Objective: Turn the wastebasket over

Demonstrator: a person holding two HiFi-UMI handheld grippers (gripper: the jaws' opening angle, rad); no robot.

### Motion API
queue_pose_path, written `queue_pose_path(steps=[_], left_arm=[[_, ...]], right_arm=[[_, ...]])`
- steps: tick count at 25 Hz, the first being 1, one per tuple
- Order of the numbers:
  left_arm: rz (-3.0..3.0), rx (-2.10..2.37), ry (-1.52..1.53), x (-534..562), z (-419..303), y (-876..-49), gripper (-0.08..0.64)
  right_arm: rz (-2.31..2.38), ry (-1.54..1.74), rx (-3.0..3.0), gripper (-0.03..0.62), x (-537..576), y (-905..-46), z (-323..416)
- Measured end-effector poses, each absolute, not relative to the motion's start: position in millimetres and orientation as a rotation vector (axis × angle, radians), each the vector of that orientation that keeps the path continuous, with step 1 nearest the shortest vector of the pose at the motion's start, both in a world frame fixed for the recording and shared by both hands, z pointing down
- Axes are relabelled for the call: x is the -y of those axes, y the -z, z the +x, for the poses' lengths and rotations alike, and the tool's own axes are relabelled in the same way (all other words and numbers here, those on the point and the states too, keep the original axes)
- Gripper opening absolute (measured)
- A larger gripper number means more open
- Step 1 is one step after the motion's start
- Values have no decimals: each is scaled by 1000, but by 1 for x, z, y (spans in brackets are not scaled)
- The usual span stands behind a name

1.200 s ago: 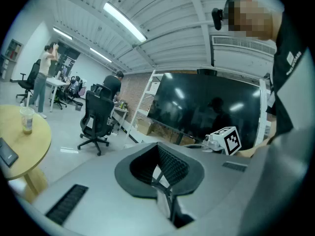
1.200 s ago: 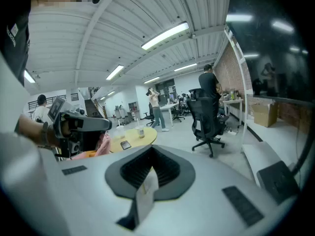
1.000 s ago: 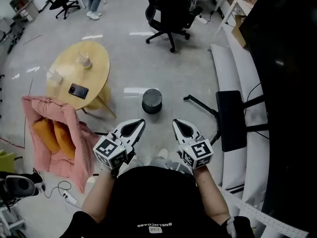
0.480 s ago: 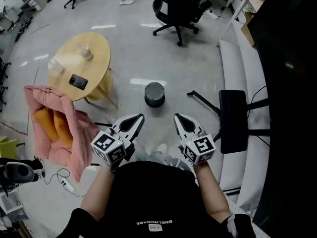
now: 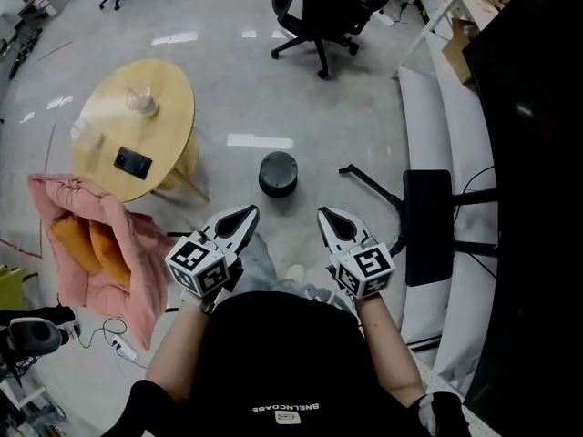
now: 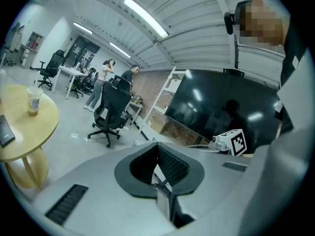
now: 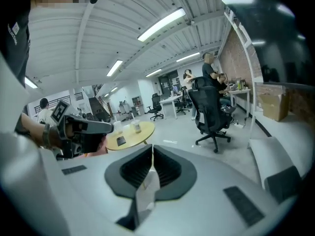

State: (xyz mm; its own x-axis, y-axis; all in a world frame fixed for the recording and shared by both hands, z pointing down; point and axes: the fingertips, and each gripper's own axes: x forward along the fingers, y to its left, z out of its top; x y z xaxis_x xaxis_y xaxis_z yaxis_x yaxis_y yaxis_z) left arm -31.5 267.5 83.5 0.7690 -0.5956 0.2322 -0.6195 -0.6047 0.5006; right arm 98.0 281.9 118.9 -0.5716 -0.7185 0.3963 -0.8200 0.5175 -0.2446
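Wastebasket (image 5: 278, 173) on floor (image 5: 239, 80) near round table (image 5: 166, 121)

Floor (image 5: 273, 80) is grey, smooth and pretty glossy, the ceiling lights bounce right off it. The round table (image 5: 100, 148) looks like pale wood with a dull satin finish. The wastebasket (image 5: 278, 173) is dark and matt and looks plastic. The pink blanket (image 5: 137, 244) is soft, crumpled cloth. The left gripper (image 5: 248, 212) and right gripper (image 5: 325, 215) have matt white plastic shells, with black ribbed pads (image 7: 167, 168) inside. The big screen (image 5: 537, 153) is glossy black.
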Motion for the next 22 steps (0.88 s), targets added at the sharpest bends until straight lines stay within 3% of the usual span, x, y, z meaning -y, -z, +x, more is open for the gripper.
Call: queue_pose_path(steps=[12,22], left_arm=[[2395,743,-80,-148,-89,-100,12],[2305,801,-176,-116,-96,-144,14]], right_arm=[[1378,-641,2361,12,-172,-131,44],[1307,-736,2282,14,-122,-171,54]])
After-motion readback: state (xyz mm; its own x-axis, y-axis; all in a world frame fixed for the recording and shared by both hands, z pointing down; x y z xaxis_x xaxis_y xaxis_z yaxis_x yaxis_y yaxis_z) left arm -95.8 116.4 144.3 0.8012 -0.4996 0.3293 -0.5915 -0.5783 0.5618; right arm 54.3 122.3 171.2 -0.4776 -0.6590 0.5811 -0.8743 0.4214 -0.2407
